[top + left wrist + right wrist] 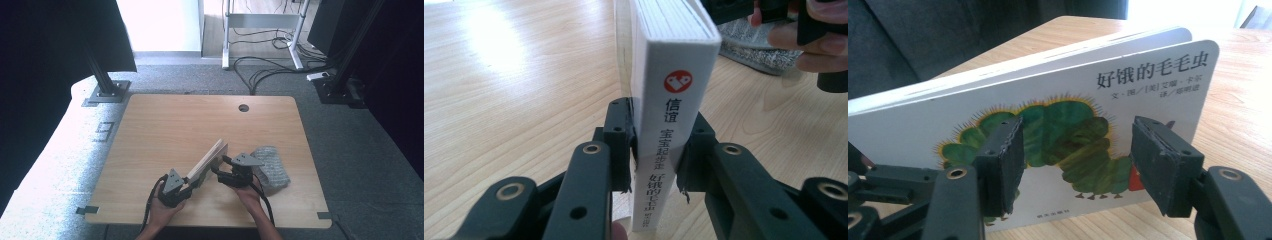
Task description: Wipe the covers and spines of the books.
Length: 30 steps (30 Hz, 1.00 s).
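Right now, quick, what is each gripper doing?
Left gripper: jaws closed on the book, at its spine.
Right gripper: jaws open, facing the book's cover, holding nothing.

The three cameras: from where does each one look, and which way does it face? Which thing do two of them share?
High view: above the person's side, facing forward and down on the wooden table; both hands, the left claw and the right claw show.
Left gripper view: rides the left claw, looking along its jaws, shut on the spine of the board book; the other hand's fingers show behind.
Right gripper view: rides the right claw, facing the book's caterpillar cover between open jaws.
Shared: all three show the board book.
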{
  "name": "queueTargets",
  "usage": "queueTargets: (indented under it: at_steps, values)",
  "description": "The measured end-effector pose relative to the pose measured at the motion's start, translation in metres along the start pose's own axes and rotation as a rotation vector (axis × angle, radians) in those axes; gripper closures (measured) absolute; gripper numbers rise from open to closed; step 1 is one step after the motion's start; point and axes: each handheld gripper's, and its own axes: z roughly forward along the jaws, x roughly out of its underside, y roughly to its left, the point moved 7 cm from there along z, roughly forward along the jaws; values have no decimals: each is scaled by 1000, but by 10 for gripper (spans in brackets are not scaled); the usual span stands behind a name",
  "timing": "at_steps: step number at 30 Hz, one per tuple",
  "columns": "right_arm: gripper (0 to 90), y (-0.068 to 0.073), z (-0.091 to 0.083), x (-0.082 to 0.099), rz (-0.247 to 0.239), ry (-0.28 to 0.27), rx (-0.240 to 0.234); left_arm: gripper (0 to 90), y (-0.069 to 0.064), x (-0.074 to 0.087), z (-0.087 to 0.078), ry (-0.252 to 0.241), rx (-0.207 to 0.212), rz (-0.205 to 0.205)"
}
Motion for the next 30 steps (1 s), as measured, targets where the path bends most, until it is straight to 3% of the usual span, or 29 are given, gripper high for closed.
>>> queueTargets:
  at_steps: [17,30]
  values:
    - [350,6,-1,-4,42,-11,-31,637,-12,-1,2,4,13,60]
    - [338,12,-5,-12,80,-31,-65,597,-17,-2,3,6,24,66]
